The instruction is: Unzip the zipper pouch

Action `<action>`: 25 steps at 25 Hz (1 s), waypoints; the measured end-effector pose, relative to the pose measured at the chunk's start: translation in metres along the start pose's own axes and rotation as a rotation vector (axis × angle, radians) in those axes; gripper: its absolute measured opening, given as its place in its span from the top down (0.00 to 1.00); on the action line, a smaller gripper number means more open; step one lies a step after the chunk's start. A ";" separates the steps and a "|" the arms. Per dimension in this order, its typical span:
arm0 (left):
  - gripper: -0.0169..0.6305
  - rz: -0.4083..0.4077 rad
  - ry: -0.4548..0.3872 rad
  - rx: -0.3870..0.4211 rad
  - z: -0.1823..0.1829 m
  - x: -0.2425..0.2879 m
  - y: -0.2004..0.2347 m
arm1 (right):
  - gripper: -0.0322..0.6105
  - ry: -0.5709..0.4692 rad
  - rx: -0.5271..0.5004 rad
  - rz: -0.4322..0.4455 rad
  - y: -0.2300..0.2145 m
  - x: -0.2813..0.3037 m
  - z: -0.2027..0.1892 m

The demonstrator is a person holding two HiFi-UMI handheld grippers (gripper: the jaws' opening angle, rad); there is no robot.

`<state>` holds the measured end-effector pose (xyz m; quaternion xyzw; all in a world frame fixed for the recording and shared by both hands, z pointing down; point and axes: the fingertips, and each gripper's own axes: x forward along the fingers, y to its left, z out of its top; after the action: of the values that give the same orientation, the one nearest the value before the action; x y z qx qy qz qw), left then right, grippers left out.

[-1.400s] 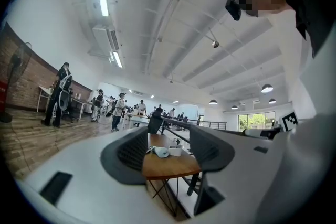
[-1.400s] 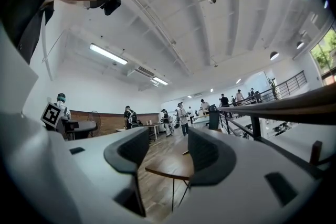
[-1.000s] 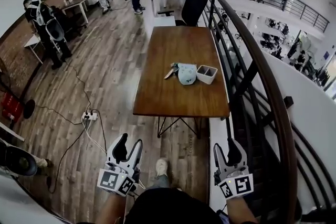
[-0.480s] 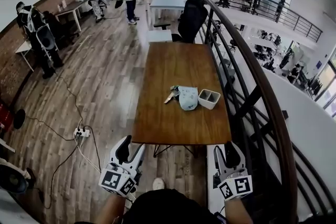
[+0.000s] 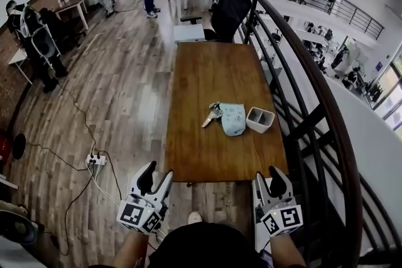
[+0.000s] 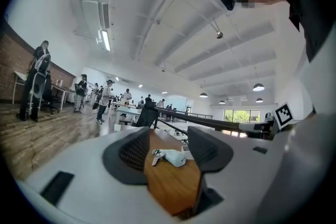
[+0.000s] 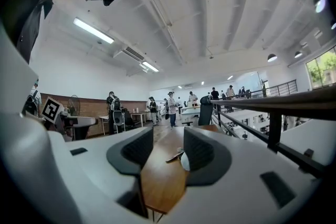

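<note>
Standing at the near short end of a long wooden surface (image 5: 213, 72), with the left claw (image 5: 156, 171) and the right claw (image 5: 269, 174) held low and level, side by side and well apart, both short of that edge and above the plank floor (image 5: 125, 91). On the left claw, jaws spread wide, with nothing between them but a distant view of the wood. On the right claw, jaws parted less widely, having just been closing, and likewise gripping nothing. Well ahead of both claws, around the middle of the surface's length and toward its right side, a pale blue-green zipper pouch (image 5: 233, 119) lying flat and untouched, too far off to tell whether zipped or undone. Touching the pouch's left edge, a small bunch of keys (image 5: 210, 115); just beside it on the right, a small white open box (image 5: 259, 119), close to the surface's right edge. Running along the right side, a dark curved railing (image 5: 301, 72) with a drop to a lower level beyond. Past the far end of the surface, a black office chair (image 5: 229, 9). On the floor to the left, a white power strip (image 5: 95, 160) with cables trailing away. Farther off, several people standing among other tables.
</note>
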<state>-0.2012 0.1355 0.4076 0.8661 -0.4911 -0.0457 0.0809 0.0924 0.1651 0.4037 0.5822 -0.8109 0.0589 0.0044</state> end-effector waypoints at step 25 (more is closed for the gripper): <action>0.62 0.147 0.037 0.005 0.003 0.132 0.020 | 0.72 0.116 0.025 0.219 -0.089 0.180 -0.006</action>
<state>-0.1507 0.0116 0.4080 0.8286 -0.5520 -0.0224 0.0910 0.1177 -0.0321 0.4312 0.4858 -0.8672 0.1027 0.0378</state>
